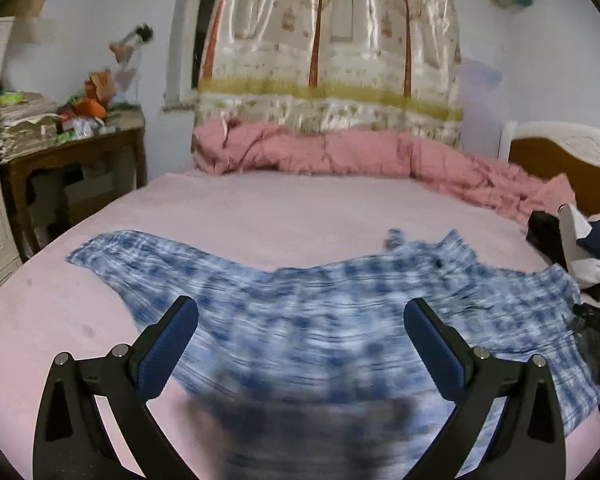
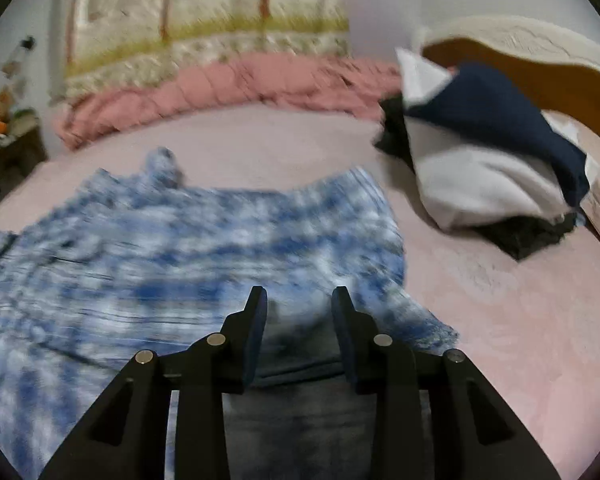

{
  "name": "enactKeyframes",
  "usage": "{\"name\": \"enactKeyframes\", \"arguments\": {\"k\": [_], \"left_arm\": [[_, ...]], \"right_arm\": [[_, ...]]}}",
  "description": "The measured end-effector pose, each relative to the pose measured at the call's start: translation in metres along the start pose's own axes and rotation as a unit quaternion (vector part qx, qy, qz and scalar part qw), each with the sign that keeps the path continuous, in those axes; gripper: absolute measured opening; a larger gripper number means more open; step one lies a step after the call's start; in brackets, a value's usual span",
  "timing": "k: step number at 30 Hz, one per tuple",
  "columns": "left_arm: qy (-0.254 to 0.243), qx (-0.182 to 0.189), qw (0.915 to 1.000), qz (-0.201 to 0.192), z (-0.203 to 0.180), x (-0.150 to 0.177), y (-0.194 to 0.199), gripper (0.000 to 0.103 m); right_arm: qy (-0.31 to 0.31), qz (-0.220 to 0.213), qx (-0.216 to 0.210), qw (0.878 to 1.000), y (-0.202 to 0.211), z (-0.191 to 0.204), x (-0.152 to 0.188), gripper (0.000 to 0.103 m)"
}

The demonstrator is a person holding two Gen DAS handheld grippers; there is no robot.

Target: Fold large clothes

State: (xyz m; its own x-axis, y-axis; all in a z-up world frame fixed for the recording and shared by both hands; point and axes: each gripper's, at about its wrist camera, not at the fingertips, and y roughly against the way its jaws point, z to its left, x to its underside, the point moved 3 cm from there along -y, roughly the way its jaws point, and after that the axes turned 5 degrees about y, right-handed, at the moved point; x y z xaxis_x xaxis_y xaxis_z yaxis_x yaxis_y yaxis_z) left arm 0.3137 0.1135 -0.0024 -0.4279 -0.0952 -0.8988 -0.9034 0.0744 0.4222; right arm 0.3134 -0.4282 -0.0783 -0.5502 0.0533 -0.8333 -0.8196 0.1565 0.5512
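A blue and white plaid shirt (image 1: 340, 280) lies spread across the pink bed sheet (image 1: 260, 208), blurred by motion. My left gripper (image 1: 300, 302) hovers over the shirt's near edge, open wide, with nothing between its fingers. In the right wrist view the same shirt (image 2: 180, 240) fills the left and middle. My right gripper (image 2: 299, 292) sits over the shirt's near right part, its jaws a little apart. Shadowed shirt cloth shows in the gap, and the pads do not press on it.
A pile of dark blue, white and black clothes (image 2: 480, 152) sits at the right of the bed near the headboard (image 2: 540, 64). A rolled pink quilt (image 1: 340, 152) lines the far side under a curtain. A cluttered wooden side table (image 1: 72, 160) stands at the left.
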Motion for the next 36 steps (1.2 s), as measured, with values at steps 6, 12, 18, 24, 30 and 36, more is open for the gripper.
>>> {"name": "enactKeyframes", "arguments": {"k": [6,12,18,24,30,36], "left_arm": [[0.105,-0.097,0.9894,0.026,0.108,-0.027,-0.05,0.102],[0.175,-0.137,0.9698,0.102,0.189,-0.005,-0.112,0.102],[0.266,-0.097,0.9526,0.111,0.246,0.019,-0.142,0.1],[0.241,-0.116,0.9577,0.106,0.255,0.002,-0.173,0.099],[0.213,-0.126,0.9622,0.115,0.255,-0.005,-0.195,0.038],[0.112,-0.112,0.9871,0.024,0.207,-0.027,-0.144,0.002]], "right_arm": [[0.018,-0.024,-0.089,0.996,0.029,0.045,0.017,0.044],[0.031,0.004,-0.011,0.999,0.018,0.049,0.02,0.048],[0.013,0.019,-0.027,0.999,0.012,0.038,0.024,0.05],[0.025,0.021,-0.022,0.999,0.009,0.043,0.023,0.052],[0.022,0.02,-0.025,0.999,0.011,0.042,0.023,0.052],[0.034,0.024,-0.009,0.999,0.008,0.044,0.022,0.052]]}}
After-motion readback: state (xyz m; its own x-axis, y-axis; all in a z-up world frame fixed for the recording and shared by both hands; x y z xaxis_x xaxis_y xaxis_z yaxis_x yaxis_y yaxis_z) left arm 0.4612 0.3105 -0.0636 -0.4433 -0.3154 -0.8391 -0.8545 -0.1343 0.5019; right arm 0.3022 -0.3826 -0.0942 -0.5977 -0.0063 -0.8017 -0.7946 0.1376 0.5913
